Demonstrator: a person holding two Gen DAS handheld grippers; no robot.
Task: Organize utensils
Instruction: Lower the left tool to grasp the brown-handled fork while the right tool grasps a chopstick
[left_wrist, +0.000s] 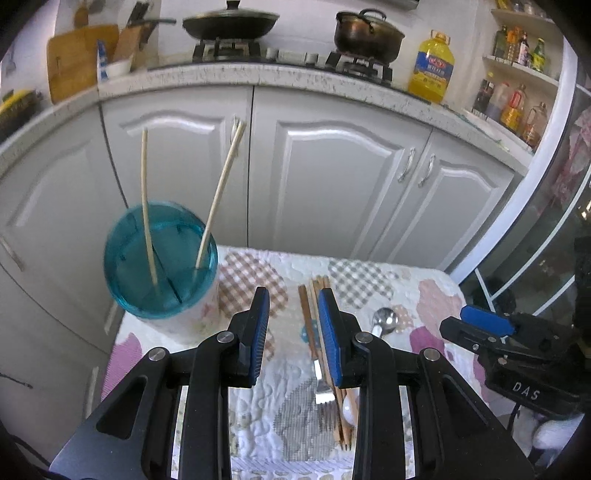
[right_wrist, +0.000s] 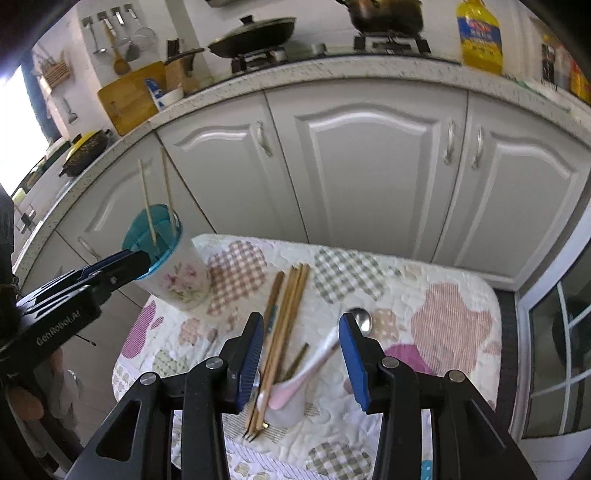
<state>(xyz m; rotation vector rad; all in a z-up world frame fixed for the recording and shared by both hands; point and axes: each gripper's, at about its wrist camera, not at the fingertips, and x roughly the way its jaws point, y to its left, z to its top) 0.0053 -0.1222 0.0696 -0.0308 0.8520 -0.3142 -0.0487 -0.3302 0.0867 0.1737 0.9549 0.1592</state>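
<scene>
Left claw: your left gripper hangs over the near part of the table with its blue pads apart and nothing between them but the quilted cloth below.
Right claw: your right gripper tilts down over the loose utensils, pads parted, gripping nothing; the pink-and-white spoon's handle and the chopsticks lie in the gap beneath, untouched.
Under the right claw: brown chopsticks lie in a loose bundle running away from you, with a fork showing its tines at the near end.
Spoons: a pink-and-white spoon rests bowl-down nearest you, its handle slanting up to the right; a metal spoon lies just past the right pad.
Same heap, left view: the chopsticks and fork sit just inside the left gripper's right pad, partly hidden by it.
Holder: a floral cup with a teal rim stands at the table's far left corner, well apart from the heap.
In the holder: two pale chopsticks stand inside, leaning away from each other.
Table: a patchwork quilted cover in checks and pink patches lies over it.
Backdrop: white cabinet doors under a speckled counter, with a lidded wok, a dark pot and a yellow oil bottle.
</scene>
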